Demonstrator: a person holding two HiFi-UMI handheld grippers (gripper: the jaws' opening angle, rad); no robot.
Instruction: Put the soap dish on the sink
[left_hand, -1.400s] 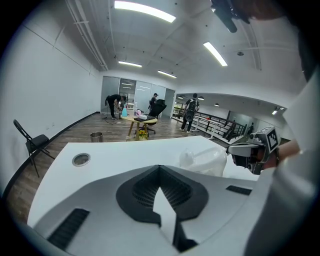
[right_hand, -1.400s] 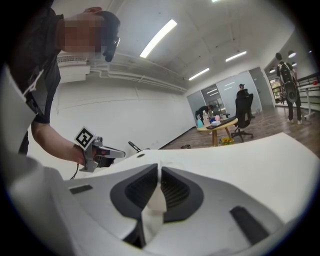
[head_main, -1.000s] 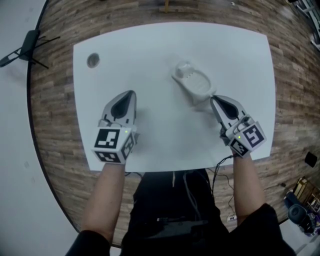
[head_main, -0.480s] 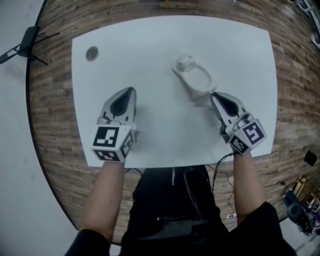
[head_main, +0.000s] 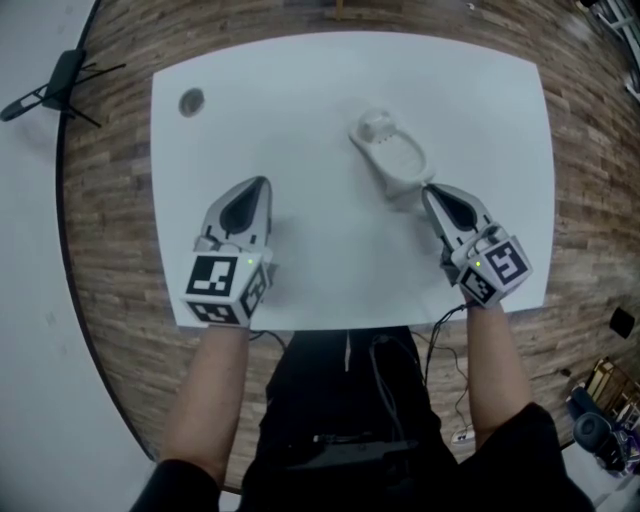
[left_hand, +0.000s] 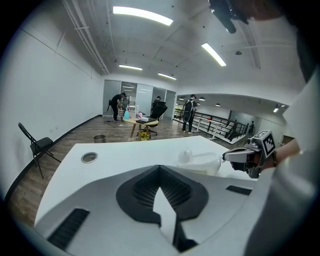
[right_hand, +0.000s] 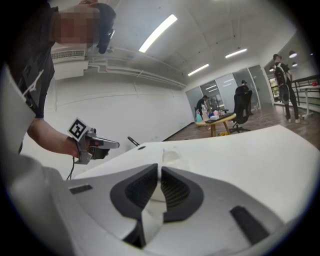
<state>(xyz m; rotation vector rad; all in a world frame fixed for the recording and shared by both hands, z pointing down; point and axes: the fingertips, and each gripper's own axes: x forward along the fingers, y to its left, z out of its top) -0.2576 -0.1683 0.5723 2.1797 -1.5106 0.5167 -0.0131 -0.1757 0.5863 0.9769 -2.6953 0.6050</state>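
Two hand-held grippers are pictured over a white worktop (head_main: 330, 280), each carried on a bare forearm. At the near left, the left gripper (head_main: 258, 186) is held with its jaws closed together and nothing between them. At the near right, the right gripper (head_main: 428, 193) is seen with its jaws drawn narrow on the near end of the white soap dish (head_main: 392, 158). The dish sits just right of the worktop's centre, its rounded end pointing away. Farther back, a round grommet (head_main: 191, 101) is set near the far left corner. Beyond the worktop, wood flooring (head_main: 100, 230) and a dark tripod (head_main: 55, 88) can be made out.
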